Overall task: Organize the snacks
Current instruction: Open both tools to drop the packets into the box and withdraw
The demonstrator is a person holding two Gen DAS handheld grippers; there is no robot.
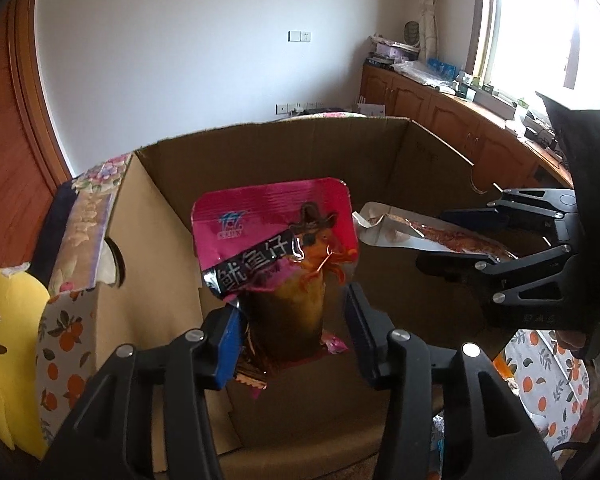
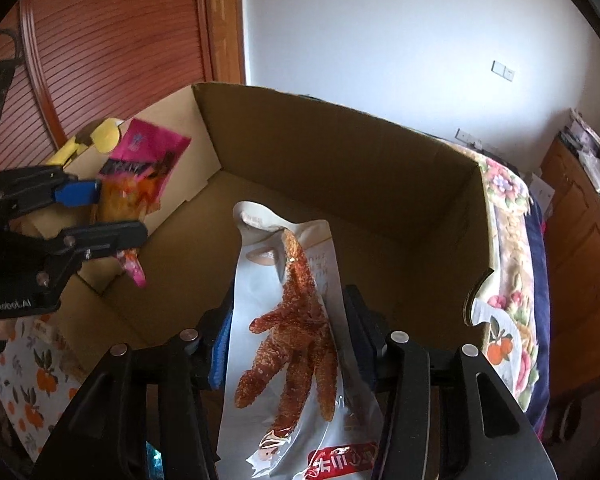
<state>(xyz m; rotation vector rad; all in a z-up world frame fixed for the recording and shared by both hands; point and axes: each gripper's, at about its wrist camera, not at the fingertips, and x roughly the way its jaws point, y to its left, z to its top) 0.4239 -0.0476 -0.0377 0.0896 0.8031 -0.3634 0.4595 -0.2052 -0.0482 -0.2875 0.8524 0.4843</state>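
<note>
Inside a white-walled room, over an open cardboard box [image 1: 380, 152], a pink packet [image 1: 274, 236] is being released between the left gripper's [image 1: 292, 340] parted fingers, while a white pouch [image 2: 296, 340] is lying loosely in the open right gripper [image 2: 288, 344].

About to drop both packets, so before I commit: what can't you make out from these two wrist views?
- Cardboard box floor under the pink squid packet: left wrist view, hidden by the packet and left gripper.
- White chicken-foot packet bottom: right wrist view, cut off by the frame edge.
- Right gripper pad contact: unclear, packet covers it.
</note>
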